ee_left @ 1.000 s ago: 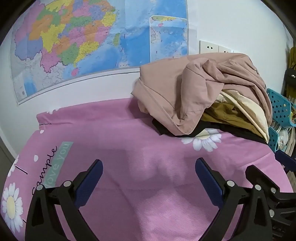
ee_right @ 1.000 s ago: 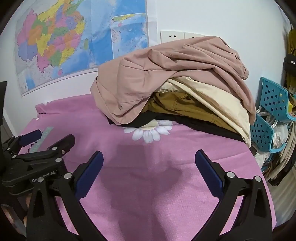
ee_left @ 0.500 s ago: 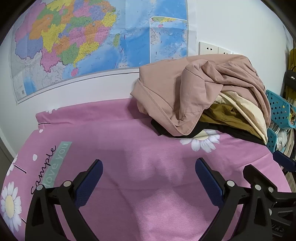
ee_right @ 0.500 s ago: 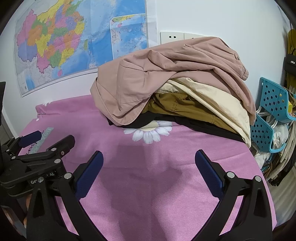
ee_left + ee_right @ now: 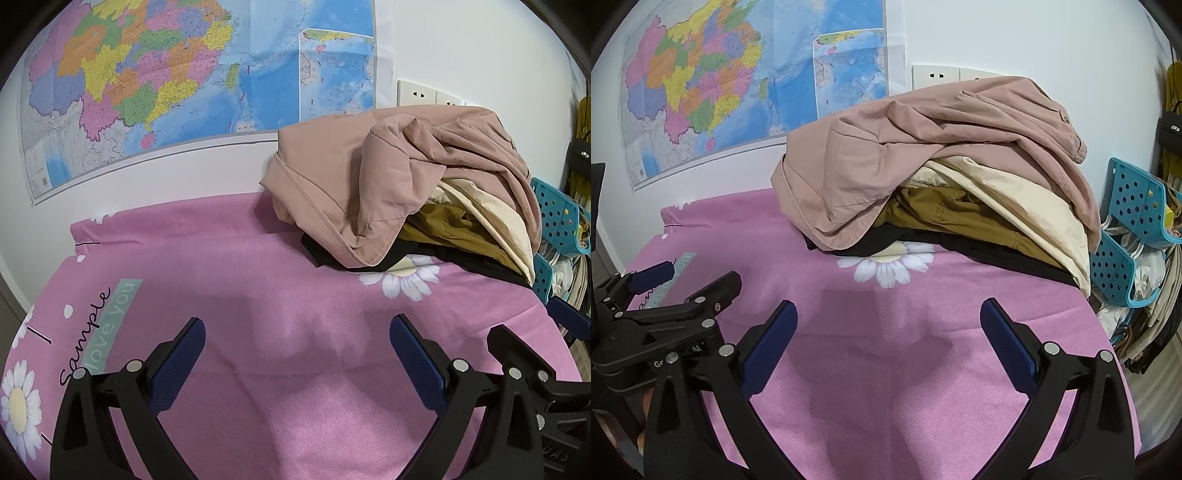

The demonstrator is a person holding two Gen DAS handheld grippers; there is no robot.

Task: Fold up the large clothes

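The clothes pile (image 5: 942,177) sits at the bed's (image 5: 221,280) far right corner against the wall, pink jacket (image 5: 388,184) on top. Both grippers, left (image 5: 295,354) and right (image 5: 886,339), hover empty with fingers spread; the pile lies straight ahead of the right gripper, probably nearer it.

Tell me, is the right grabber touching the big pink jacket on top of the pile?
Apart. In the right wrist view, the open right gripper hangs over bare pink sheet, and the pink jacket lies well beyond its fingertips.
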